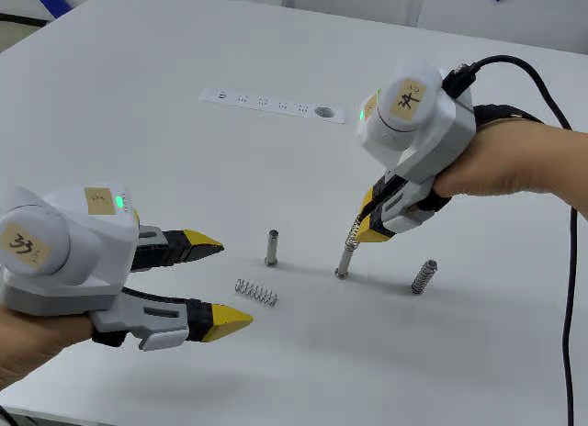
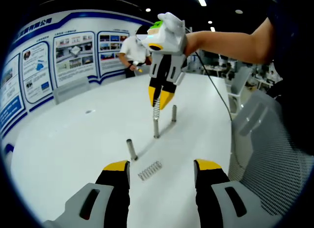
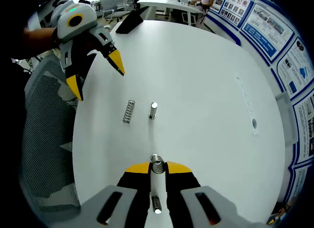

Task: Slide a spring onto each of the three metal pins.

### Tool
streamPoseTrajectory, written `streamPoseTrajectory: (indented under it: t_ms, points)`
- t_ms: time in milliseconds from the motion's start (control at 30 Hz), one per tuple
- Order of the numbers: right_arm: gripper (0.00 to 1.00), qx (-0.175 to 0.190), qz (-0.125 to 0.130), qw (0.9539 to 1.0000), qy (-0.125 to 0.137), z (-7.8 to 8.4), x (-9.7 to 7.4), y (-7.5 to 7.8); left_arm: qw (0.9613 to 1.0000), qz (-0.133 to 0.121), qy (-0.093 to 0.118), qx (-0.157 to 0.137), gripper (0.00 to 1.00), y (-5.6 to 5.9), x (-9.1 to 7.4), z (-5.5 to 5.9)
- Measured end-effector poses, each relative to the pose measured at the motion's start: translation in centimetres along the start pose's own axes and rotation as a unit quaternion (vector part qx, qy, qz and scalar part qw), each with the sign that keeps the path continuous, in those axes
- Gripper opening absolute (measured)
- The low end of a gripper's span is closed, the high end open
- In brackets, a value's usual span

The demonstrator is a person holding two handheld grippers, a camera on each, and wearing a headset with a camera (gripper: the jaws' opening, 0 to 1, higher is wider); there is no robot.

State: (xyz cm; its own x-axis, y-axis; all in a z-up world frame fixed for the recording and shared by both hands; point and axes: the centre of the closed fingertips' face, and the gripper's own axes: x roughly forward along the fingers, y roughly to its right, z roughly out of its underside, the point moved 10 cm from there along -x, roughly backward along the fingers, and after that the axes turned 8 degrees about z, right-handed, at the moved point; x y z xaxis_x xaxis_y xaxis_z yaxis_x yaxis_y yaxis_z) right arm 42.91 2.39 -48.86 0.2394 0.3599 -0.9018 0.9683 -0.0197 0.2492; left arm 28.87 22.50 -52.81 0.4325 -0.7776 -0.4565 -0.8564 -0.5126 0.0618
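Evidently light and bendy, the spring (image 1: 353, 231) sits clamped near its top in the right gripper (image 1: 364, 233); left gripper (image 1: 234, 284) gapes.

The white tabletop (image 1: 138, 105) carries a loose spring (image 1: 255, 292) lying between the tips of the left hand-held gripper (image 1: 234, 285). A bare pin (image 1: 272, 247) stands just beyond the loose spring. A second pin (image 1: 343, 261) stands upright under the right hand-held gripper (image 1: 360, 231). A third pin (image 1: 424, 276), wearing a spring, is near that gripper on its far side from the left one. A flat white strip (image 1: 272, 105) lies well beyond both.
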Motion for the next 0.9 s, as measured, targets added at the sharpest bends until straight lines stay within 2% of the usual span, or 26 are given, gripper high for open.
streamPoseTrajectory:
  t_ms: [367, 900]
  points:
    - [0.12, 0.005, -0.011, 0.9998, -0.013, 0.1, 1.5, -0.3, 1.0000, -0.002, -0.001, -0.002, 0.53, -0.1, -0.1, 0.2]
    - [0.12, 0.018, -0.022, 0.9993, -0.026, 0.8, 4.5, -1.7, 1.0000, -0.001, 0.001, -0.003, 0.51, -0.1, -0.1, 0.3]
